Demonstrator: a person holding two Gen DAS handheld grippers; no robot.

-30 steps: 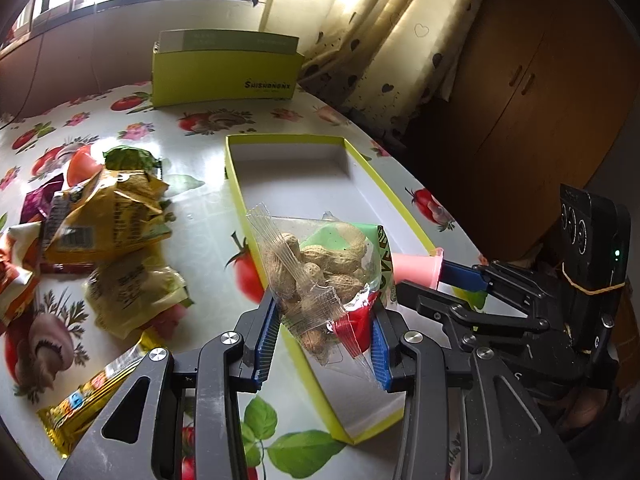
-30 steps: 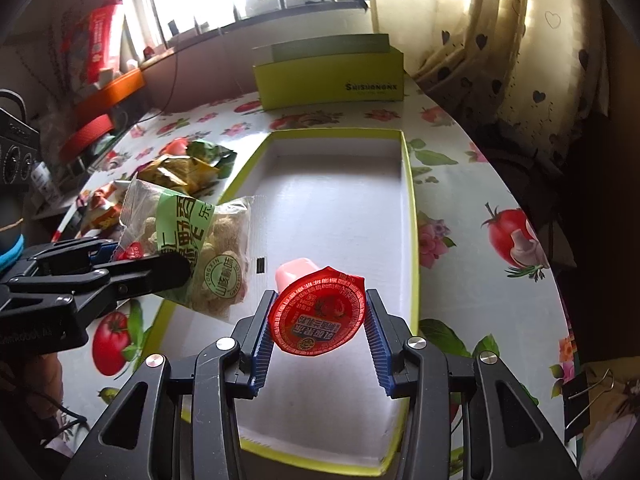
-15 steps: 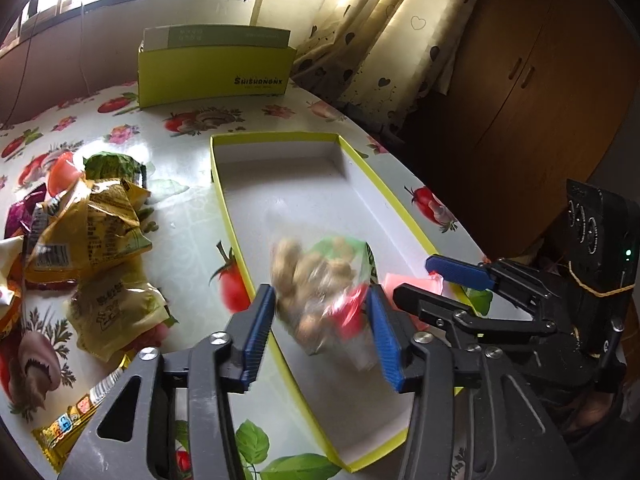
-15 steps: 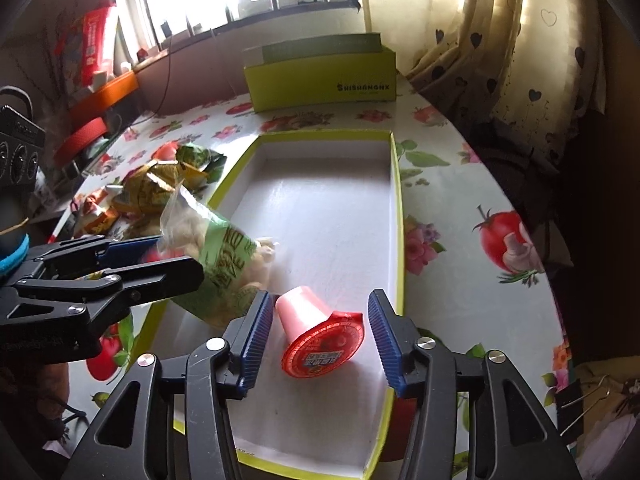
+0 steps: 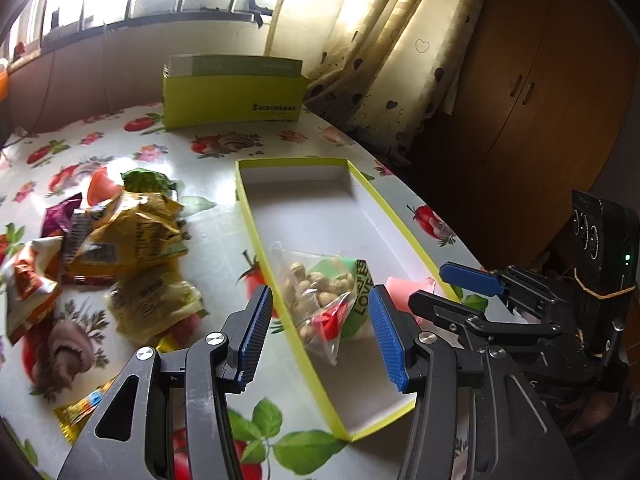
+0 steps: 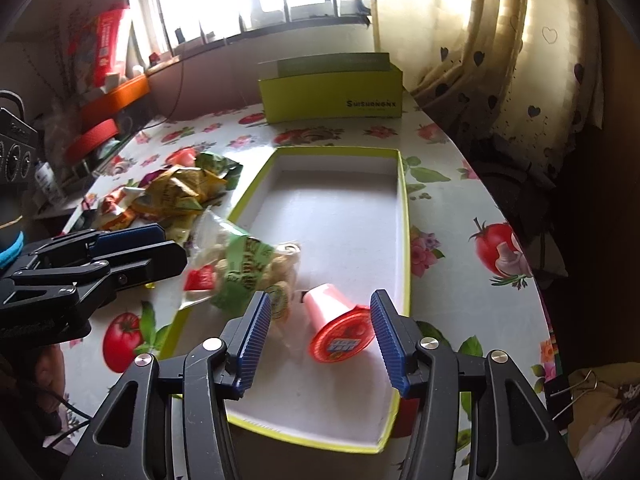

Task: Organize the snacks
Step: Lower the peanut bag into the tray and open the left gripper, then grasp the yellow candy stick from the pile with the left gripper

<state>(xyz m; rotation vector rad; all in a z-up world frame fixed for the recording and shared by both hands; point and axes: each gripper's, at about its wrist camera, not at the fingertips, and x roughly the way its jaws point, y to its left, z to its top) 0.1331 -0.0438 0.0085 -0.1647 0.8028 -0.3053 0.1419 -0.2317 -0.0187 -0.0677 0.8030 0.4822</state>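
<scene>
Both snacks dropped into the tray

My left hand-held gripper (image 5: 318,332) and right hand-held gripper (image 6: 316,340) gape apart; the peanut bag (image 5: 326,294) and jelly cup (image 6: 338,328), clamped a second ago, lie in the tray (image 6: 404,216) just beyond them.

Your left wrist camera sits just behind the left gripper (image 5: 320,328), low over the near edge of the desk (image 5: 132,148), looking along its fingers (image 5: 254,334) toward the far edge and the window. It stands left of the tray (image 5: 400,224), close above its near left corner. Your right wrist camera sits behind the right gripper (image 6: 318,336), close over the tray's (image 6: 404,216) near end, facing the same far edge. Both views share the tray, the peanut bag (image 5: 324,292) (image 6: 244,264), the box (image 5: 232,96) (image 6: 332,90) at the far edge, and the snack pile (image 5: 120,240) (image 6: 172,192) to the left. Each view also catches the other gripper at its side.
</scene>
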